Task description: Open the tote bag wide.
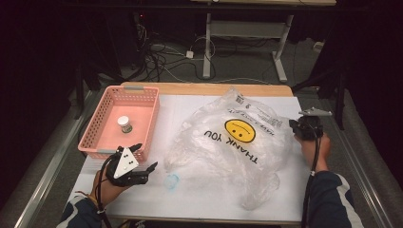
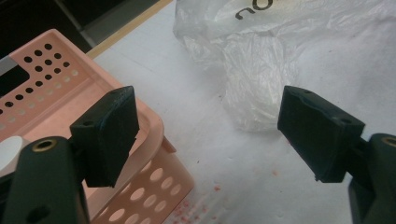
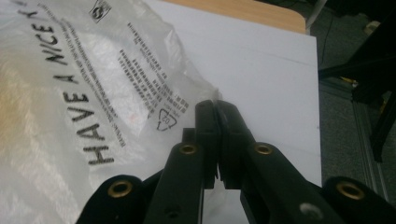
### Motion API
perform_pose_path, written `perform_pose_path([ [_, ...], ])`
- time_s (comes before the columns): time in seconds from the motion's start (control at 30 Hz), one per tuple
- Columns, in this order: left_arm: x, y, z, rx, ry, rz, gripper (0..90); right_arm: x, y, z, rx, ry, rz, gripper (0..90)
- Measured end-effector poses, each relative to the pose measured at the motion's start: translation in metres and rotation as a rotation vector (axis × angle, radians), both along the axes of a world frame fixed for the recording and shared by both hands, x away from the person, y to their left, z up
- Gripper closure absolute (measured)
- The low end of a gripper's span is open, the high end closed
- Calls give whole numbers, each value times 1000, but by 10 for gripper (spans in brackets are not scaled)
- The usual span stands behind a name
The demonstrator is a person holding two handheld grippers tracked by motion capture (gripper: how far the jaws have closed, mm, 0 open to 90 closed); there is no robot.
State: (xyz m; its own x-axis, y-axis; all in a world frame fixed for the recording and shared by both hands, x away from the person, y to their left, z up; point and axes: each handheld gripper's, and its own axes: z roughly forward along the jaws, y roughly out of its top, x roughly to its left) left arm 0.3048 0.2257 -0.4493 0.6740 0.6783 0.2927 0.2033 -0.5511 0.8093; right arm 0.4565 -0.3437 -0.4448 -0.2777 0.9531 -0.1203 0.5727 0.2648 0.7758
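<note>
Thin bag edge may slip from your pinch.
Your right gripper [image 3: 217,105] pinches the plastic bag [image 1: 233,137]; your left gripper [image 2: 208,135] gapes beside the pink basket [image 1: 142,90].

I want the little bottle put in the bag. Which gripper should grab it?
Probably the left gripper: its jaws are open beside the pink basket holding the bottle. The right gripper is shut on the plastic bag.

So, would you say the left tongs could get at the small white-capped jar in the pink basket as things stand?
Probably yes. The left tongs are open and hover by the near right corner of the pink basket. The jar stands alone in the open-topped basket, so only the basket wall lies between; they would have to go in from above.
</note>
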Motion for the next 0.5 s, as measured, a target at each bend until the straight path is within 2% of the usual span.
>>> perform_pose_path([
  [0.07, 0, 0, 0, -5, -1, 4, 200, -8, 0, -3, 7, 3, 20, 878],
  [0.17, 0, 1, 0, -13, 2, 9, 201, -22, 2, -4, -9, 22, 62, 840],
  [0.2, -1, 0, 0, -8, 3, 7, 201, -22, 2, -4, -9, 22, 62, 840],
  [0.23, -1, 0, 0, -6, 3, 6, 201, -29, 3, 1, -14, 15, 74, 763],
  [0.27, -1, 0, 0, -6, 3, 6, 201, -31, 3, 4, -22, 4, 75, 745],
  [0.33, -1, -1, 0, -5, 3, 5, 201, -39, 4, 18, -22, -55, 76, 702],
  [0.37, -1, -1, 0, -5, 3, 5, 200, -39, 4, 18, -22, -55, 76, 702],
  [0.4, -1, -1, 0, -3, 4, 4, 200, -49, 10, 38, 20, -125, 122, 670],
  [0.43, -1, -1, 0, -3, 5, 2, 200, -54, 17, 46, 31, -150, 157, 663],
  [0.47, -1, -1, 0, -1, 4, 2, 200, -54, 17, 46, 31, -150, 157, 663],
  [0.5, -1, -1, -1, -2, 5, 2, 201, -65, 35, 60, 30, -187, 249, 655],
])
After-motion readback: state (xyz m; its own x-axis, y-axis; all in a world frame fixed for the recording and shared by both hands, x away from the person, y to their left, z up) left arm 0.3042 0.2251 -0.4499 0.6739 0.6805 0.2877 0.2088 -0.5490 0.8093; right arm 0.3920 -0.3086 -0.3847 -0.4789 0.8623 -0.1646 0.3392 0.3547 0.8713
